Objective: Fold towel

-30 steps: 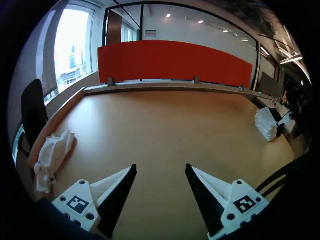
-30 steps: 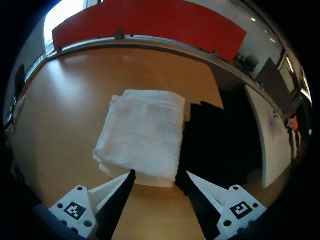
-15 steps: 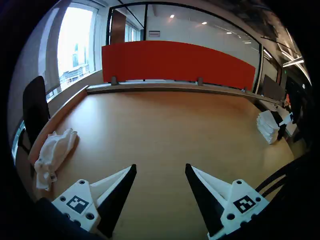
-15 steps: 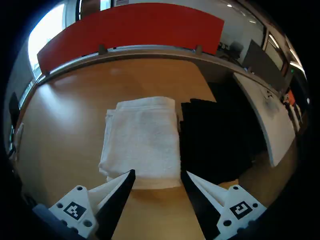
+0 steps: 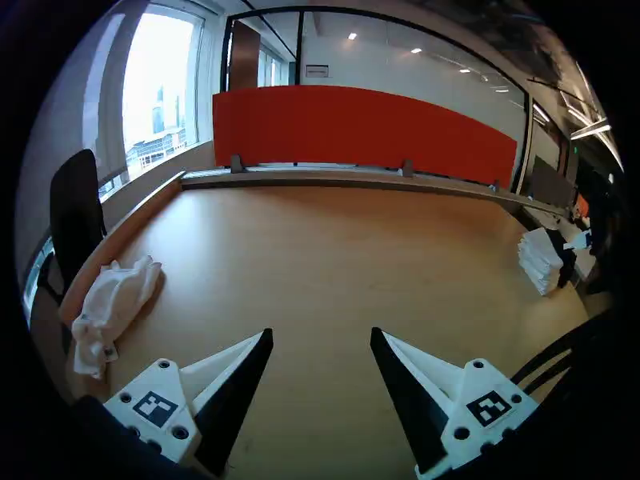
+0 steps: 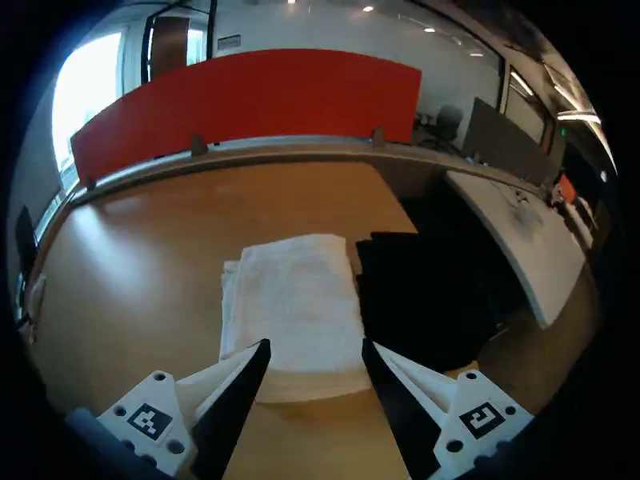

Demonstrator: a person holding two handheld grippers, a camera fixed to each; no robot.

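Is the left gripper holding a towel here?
No, the left gripper is open and empty; the crumpled towel lies apart on the table.

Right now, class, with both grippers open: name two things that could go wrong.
1. The right gripper hangs open at the near edge of the folded towels; a push might topple the stack.
2. The crumpled towel lies at the edge of the table and could slide off when grabbed.
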